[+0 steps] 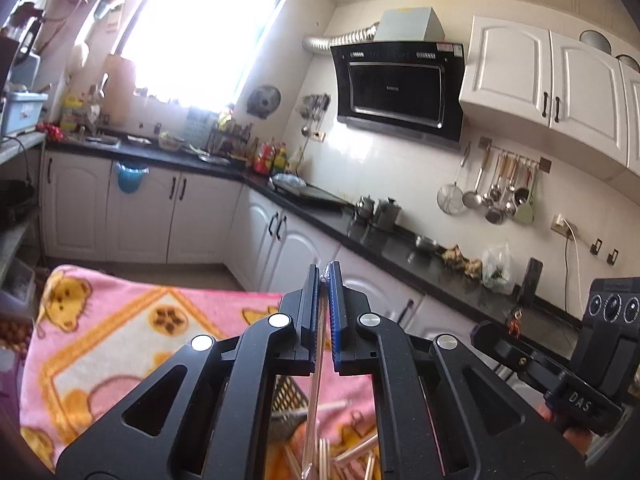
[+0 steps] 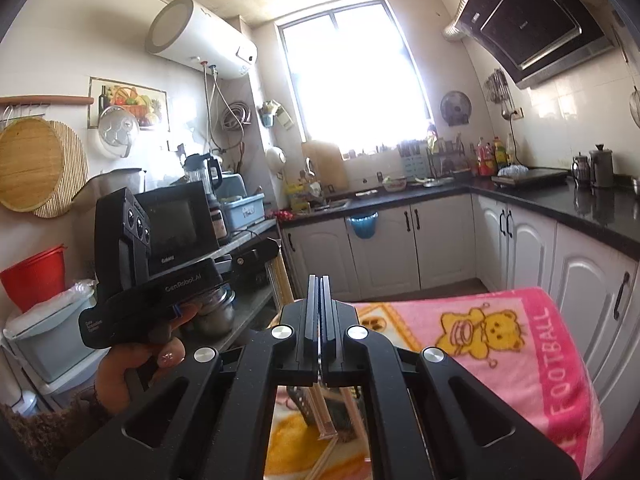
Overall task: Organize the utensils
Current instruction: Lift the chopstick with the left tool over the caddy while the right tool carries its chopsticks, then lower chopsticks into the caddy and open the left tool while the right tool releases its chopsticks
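My left gripper is shut on the top of a clear plastic sleeve of chopsticks, which hangs down between the fingers. Under it, loose pale chopsticks and a dark slotted basket lie on a pink cartoon blanket. My right gripper is shut on a thin clear sleeve holding chopsticks, which hangs over the same basket. In the right wrist view a hand holds the left gripper's housing at the left. Both grippers point almost level, high above the blanket.
A kitchen lies beyond: a black counter with pots and bottles, white cabinets, and a range hood. A microwave and a red bucket stand at the left in the right wrist view.
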Demonstrator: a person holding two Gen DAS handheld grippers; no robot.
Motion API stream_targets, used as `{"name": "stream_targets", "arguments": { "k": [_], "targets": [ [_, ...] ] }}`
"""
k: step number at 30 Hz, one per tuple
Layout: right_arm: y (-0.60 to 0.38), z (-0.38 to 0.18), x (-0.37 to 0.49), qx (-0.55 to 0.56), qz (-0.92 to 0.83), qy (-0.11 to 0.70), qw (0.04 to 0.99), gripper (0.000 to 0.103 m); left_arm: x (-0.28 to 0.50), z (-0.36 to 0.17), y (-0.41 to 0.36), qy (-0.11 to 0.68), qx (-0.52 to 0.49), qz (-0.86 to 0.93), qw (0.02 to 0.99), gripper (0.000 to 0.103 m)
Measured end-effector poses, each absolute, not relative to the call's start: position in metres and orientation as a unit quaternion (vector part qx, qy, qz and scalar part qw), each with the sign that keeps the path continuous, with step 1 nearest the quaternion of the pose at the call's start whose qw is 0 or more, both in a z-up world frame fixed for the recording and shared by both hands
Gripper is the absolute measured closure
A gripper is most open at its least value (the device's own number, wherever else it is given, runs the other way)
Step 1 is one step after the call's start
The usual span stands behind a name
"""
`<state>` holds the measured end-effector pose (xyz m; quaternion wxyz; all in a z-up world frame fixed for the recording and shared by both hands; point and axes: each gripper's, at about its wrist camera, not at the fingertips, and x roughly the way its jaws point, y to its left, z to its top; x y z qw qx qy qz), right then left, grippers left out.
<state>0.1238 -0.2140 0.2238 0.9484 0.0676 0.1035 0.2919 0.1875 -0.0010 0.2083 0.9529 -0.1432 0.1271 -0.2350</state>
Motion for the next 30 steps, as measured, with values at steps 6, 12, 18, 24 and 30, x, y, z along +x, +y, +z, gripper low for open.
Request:
{"name": "stream_targets", "arguments": {
  "k": [6,12,18,24,30],
  "targets": [
    [-0.208,0.244,0.141,0.070,0.293,0.086,0.950,0.102,0.201,0.227,0.010,0.099,-0.145,-0.206,0.963,0.101],
    [-0.193,0.257,0.163,0.069,0.304,0.079,0.947,0.102,0.213,0.237,0.021,0.079,-0.140,-0.173,0.972,0.101],
    [-0.177,0.259,0.187,0.069,0.307,0.081,0.946,0.102,0.220,0.234,0.026,0.071,-0.123,-0.144,0.979,0.101],
    [-0.164,0.252,0.209,0.070,0.304,0.096,0.945,0.102,0.231,0.218,0.034,0.078,-0.120,-0.124,0.982,0.100],
    [-0.157,0.242,0.226,0.077,0.297,0.113,0.945,0.102,0.240,0.203,0.038,0.088,-0.118,-0.113,0.983,0.100]
  ]
}}
